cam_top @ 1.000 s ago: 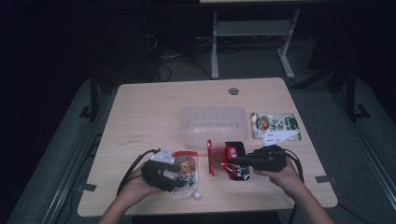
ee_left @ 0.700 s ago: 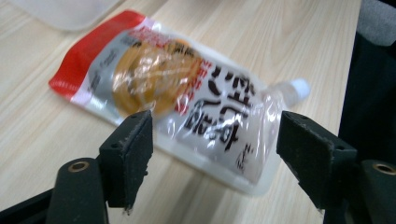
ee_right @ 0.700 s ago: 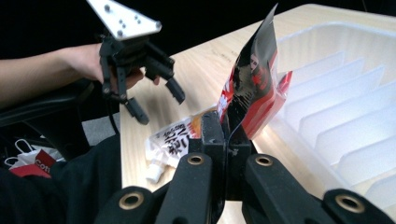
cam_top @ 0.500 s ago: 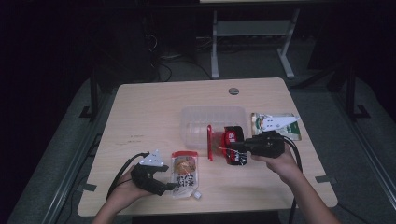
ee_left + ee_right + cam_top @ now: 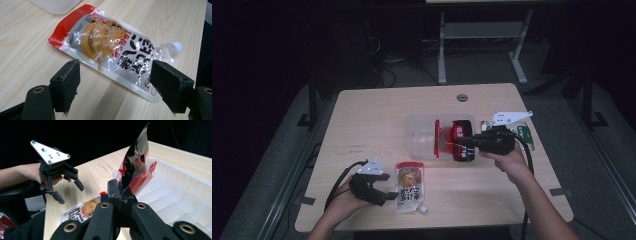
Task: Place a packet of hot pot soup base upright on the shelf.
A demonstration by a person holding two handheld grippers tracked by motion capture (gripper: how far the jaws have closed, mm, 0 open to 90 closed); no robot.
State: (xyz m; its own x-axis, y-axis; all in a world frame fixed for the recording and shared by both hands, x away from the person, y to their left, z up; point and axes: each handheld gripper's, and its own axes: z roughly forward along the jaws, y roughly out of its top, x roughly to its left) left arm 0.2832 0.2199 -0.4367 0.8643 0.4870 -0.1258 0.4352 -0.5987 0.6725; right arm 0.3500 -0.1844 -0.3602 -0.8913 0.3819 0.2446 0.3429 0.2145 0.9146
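The flat clear plastic spouted pouch [image 5: 112,50] shows a red top band, tan noodle picture and bold black lettering; the glossy foil packet [image 5: 136,162] is red and black.

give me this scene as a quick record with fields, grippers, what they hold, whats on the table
left gripper: open, jaws apart beside the noodle pouch, not touching it
noodle pouch: lies flat on the table, cap toward the person
right gripper: shut on the red and black packet
red and black packet: held upright over the clear tray
clear tray: ribbed, near the table's middle
green packet: flat on the table, beyond the right hand
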